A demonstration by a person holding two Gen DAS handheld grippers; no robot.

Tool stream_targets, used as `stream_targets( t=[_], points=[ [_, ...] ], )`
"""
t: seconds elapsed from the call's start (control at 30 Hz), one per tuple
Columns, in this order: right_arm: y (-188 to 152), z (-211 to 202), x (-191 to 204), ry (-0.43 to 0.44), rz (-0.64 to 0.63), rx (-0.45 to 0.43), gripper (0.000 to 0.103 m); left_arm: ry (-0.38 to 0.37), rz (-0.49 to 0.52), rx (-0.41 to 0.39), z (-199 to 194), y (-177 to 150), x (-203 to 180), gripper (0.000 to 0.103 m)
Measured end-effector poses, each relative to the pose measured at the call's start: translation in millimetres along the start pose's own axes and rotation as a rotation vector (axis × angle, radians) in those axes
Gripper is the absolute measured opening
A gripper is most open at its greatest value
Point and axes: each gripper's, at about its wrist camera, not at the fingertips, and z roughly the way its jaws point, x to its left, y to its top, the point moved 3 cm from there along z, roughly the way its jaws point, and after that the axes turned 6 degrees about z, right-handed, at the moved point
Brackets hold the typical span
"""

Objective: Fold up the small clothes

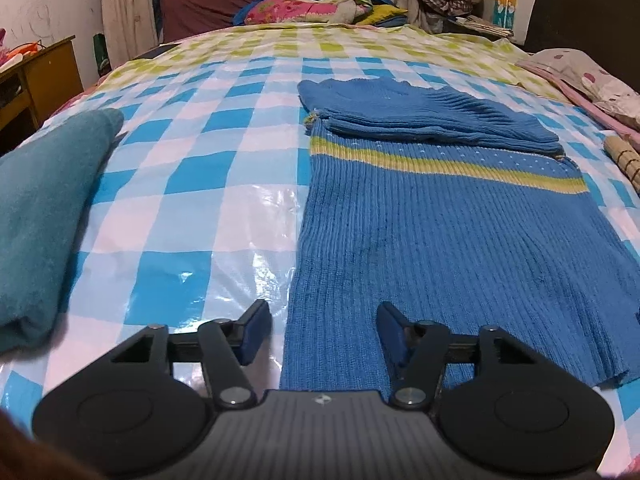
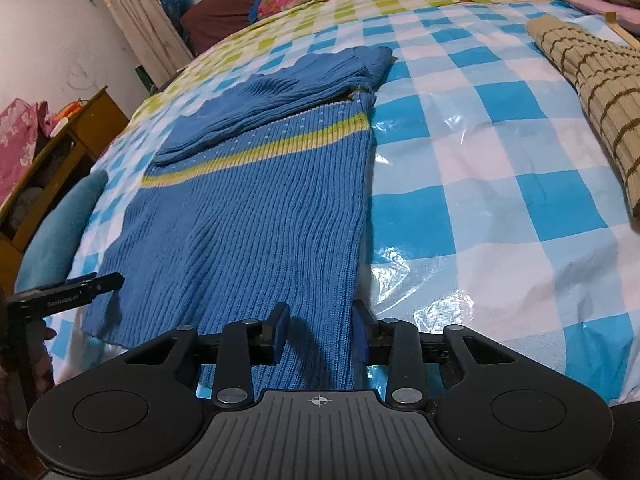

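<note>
A blue ribbed sweater [image 1: 440,220] with a yellow-green chest stripe lies flat on the checked sheet, its sleeves folded across the top. My left gripper [image 1: 324,330] sits at the hem's near left corner. Its jaws stand apart, one finger on the sheet and the other over the knit, and the pads do not press. In the right wrist view the sweater [image 2: 248,208] runs away from me, and my right gripper [image 2: 320,332] straddles the hem's right corner with knit between its parted fingers. The left gripper [image 2: 68,292] shows at the left edge of that view.
A folded teal cloth [image 1: 44,208] lies left of the sweater. A tan striped garment [image 2: 600,92] lies to the right. Bedding is piled [image 1: 312,8] at the far end of the bed. A wooden cabinet [image 1: 36,76] stands beside the bed on the left. The glossy blue-and-white sheet [image 1: 200,160] covers the bed.
</note>
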Motion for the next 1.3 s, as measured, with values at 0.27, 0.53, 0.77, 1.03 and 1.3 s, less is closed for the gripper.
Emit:
stream_targets(
  t=[0.27,0.53,0.77,1.03,1.3],
  points=[
    [-3.4,1.1,0.3,0.03,0.026,0.0,0.027,-0.026,-0.015,0.01,-2.9,0.0,0.2,0.049],
    [-2.0,5.2,0.3,0.05,0.05,0.001,0.025,-0.041,-0.005,0.027,-2.0,2.4,-1.7,0.045],
    [6.5,2.4,3.5,0.154,0.115,-0.026,0.006,-0.158,-0.123,0.002,-9.3,18.4,7.6,0.015],
    [58.7,-7.3,17.7,0.366,0.237,-0.197,0.006,-0.297,-0.288,-0.131,-5.2,78.3,23.4,0.015],
    [145.0,15.7,11.3,0.43,0.353,-0.374,0.006,-0.284,-0.316,-0.233,37.8,156.5,33.7,0.015]
  ],
)
